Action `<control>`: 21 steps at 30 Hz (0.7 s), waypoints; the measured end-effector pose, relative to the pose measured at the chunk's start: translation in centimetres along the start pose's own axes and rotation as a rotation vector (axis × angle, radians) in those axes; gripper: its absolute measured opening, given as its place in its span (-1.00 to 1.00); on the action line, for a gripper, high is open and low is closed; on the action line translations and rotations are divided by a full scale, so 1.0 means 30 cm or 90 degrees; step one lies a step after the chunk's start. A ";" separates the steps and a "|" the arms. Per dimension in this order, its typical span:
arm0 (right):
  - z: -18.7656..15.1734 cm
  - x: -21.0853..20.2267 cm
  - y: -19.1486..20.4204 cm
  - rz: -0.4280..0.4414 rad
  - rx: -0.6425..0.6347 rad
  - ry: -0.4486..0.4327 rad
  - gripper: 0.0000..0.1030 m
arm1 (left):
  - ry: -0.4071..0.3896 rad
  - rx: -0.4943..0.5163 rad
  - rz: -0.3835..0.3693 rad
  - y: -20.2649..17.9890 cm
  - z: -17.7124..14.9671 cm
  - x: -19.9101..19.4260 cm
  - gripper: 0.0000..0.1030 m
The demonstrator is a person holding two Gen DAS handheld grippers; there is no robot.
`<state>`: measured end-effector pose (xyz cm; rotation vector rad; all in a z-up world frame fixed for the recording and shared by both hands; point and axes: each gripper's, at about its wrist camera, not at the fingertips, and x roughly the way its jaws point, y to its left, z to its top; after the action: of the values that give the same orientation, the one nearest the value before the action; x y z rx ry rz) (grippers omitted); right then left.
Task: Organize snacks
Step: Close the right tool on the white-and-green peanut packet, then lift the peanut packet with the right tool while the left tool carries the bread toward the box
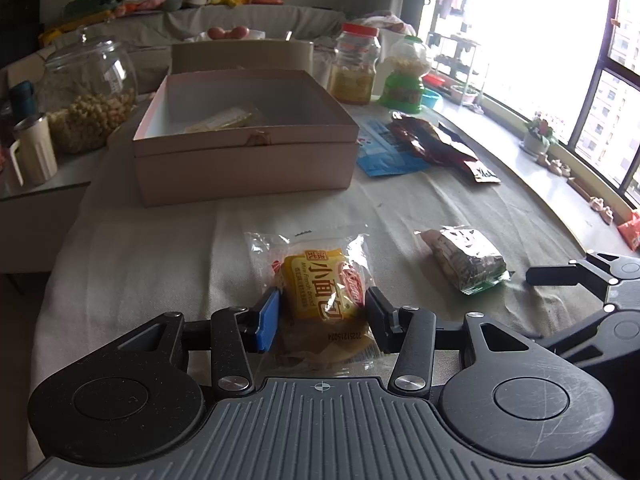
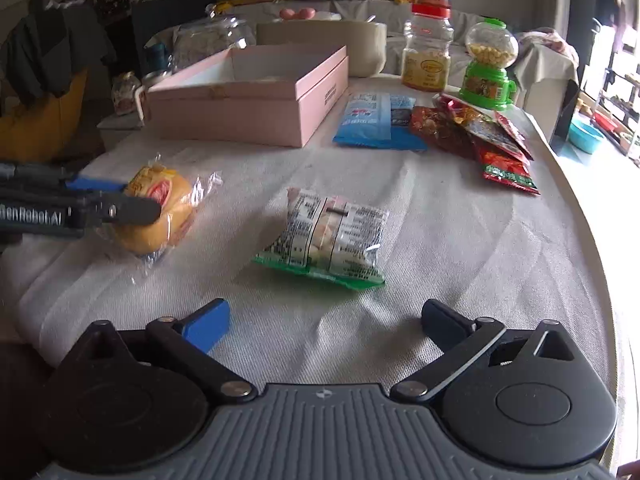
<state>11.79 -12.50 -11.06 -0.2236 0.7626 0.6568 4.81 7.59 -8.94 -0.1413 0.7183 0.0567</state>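
A small bread [image 1: 324, 292] in a clear wrapper (yellow label on top) is held between the 2 pads of the left gripper [image 1: 322, 316], which is closed on it. The bread is seen low over the white cloth [image 2: 440, 240] on the table. Just to its right, a green-edged snack bag [image 2: 324, 236] lies flat on the cloth. The right gripper [image 2: 324, 328] is held near this bag with its jaws wide open and nothing between them. Farther back, a pink box [image 2: 248, 92] stands open. Beside the box, a blue packet [image 2: 376, 120] and red packets [image 2: 480, 136] are laid.
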 end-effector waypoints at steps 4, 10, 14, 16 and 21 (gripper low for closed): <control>0.041 -0.019 -0.031 0.000 0.057 -0.047 0.91 | -0.005 0.002 0.001 -0.002 -0.006 -0.003 0.01; 0.111 0.077 -0.039 -0.021 0.078 -0.019 0.88 | -0.008 0.003 -0.001 0.000 -0.009 -0.005 0.01; 0.142 0.110 0.005 -0.048 0.025 0.005 0.17 | 0.005 -0.022 -0.022 0.021 -0.005 -0.011 0.00; 0.146 0.087 0.023 -0.039 0.005 0.007 0.14 | 0.012 -0.041 -0.034 0.032 -0.008 -0.023 -0.01; 0.149 -0.043 0.026 -0.003 -0.022 -0.024 0.12 | 0.020 -0.024 -0.064 0.017 -0.032 -0.089 -0.07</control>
<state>13.16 -10.65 -6.95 -0.2440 0.7149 0.6681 2.13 7.94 -7.95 -0.2138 0.7401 -0.0277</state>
